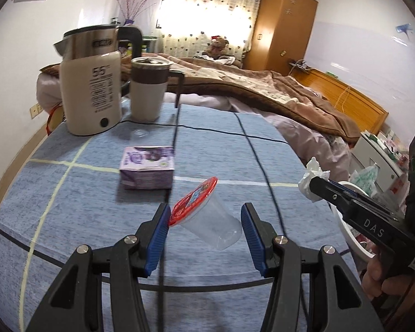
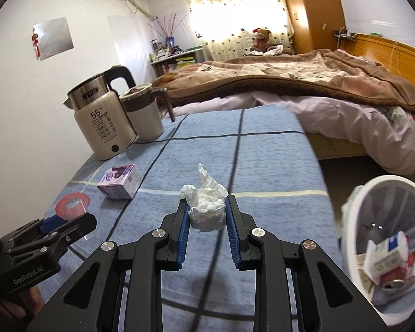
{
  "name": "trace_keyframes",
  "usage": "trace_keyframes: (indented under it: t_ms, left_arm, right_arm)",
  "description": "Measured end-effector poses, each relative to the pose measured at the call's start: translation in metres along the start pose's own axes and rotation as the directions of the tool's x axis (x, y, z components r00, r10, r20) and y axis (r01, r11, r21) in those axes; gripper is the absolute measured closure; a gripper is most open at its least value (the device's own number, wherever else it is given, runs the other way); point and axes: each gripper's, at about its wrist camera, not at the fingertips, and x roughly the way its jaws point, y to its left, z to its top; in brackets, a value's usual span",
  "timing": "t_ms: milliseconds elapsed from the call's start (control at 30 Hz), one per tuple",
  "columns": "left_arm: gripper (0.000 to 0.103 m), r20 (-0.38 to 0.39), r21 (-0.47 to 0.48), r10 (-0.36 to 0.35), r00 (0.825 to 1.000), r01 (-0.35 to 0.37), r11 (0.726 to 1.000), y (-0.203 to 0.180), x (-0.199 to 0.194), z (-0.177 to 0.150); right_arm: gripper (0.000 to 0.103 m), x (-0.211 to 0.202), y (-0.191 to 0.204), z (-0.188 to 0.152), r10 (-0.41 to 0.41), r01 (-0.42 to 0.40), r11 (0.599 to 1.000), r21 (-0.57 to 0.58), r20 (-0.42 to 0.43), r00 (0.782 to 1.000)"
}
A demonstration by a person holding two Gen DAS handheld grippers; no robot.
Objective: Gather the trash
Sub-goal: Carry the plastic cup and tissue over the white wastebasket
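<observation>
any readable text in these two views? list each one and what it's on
"55": kettle body, large print; the rows beneath and the band label above are too small to read.
"DAS": side of the right gripper, seen from the left wrist.
"GenRobot.AI": side of the left gripper, seen from the right wrist.
Purple carton and the carton in the bin: print blurred, unreadable.
</observation>
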Motion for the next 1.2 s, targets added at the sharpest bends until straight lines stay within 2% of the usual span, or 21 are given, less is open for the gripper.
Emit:
trace_keyframes:
  t_ms: [567, 867, 1200]
  left_arm:
    - [0.048, -0.019, 0.148, -0.112, 0.994, 0.114, 0.982, -0.099, 0.012, -0.002]
    - [0.048, -0.061, 0.221, -0.194, 0.979, 0.202, 0.954, -0.163, 0.028, -0.006]
    - [0.048, -0.115, 0.284, -0.248, 0.962, 0.272, 0.919, -0.216, 0.041, -0.016]
  right_arm:
    - [0.077, -0.06, -0.083, -0.014, -0.123, 0.117, 0.989, 0.095, 0.051, 0.991]
    - [0.077, -0.092, -0.135, -0.024, -0.214, 0.201, 0.966, 0.16, 0.063, 0.975]
    - [0.077, -0.113, -0.181, -0.037, -0.289, 0.271, 0.936, 0.225, 0.049, 0.956]
